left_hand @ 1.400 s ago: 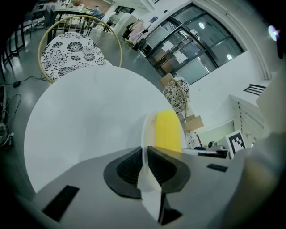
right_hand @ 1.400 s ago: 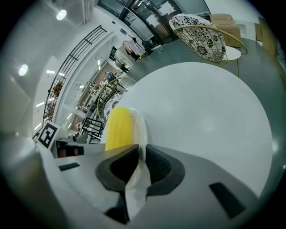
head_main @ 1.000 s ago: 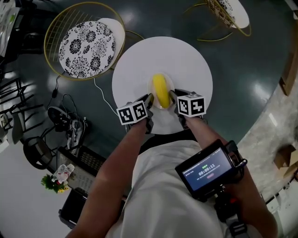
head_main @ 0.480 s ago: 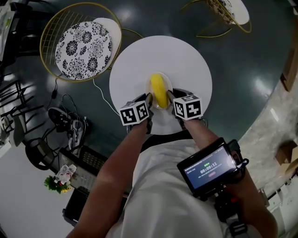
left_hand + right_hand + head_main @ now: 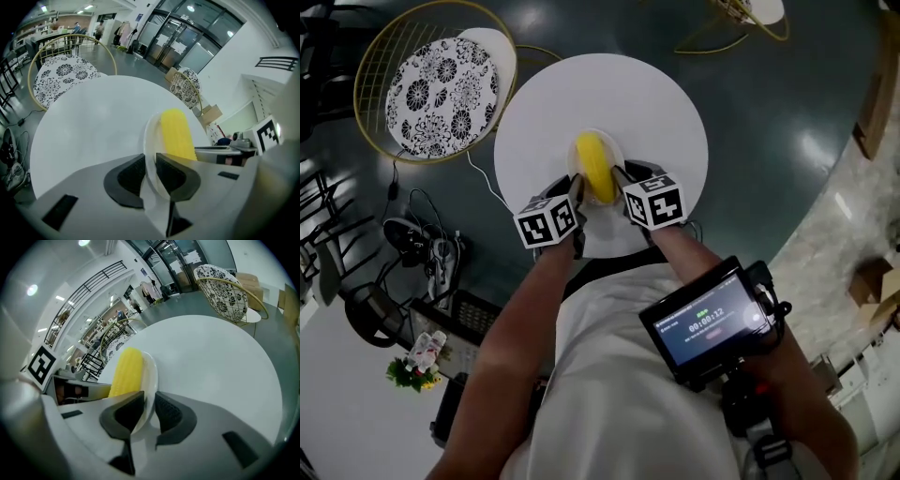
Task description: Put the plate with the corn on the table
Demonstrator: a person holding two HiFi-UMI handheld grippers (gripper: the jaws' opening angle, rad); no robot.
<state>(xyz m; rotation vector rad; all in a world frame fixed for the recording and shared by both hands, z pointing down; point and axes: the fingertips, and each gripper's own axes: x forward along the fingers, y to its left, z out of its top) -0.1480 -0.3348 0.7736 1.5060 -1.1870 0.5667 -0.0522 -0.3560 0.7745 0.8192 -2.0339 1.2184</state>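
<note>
Barely any change in the last second. My left hand-held gripper [image 5: 151,169] and right hand-held gripper [image 5: 149,411] stay clamped on opposite rims of the small white round plate [image 5: 149,136], with the yellow corn cob [image 5: 595,167] on it. The plate is low over the middle of the round white tabletop [image 5: 661,108]; contact unclear. Placement looks nearly done, release pending.

I count one round white table [image 5: 656,103], one plate [image 5: 618,153] and one corn cob [image 5: 594,167]. There are two grippers, the left gripper [image 5: 575,193] and the right gripper [image 5: 620,178]. There are two gold wire chairs, the nearer chair [image 5: 431,80] and the farther chair [image 5: 759,11]. There is one lit screen [image 5: 705,323].
</note>
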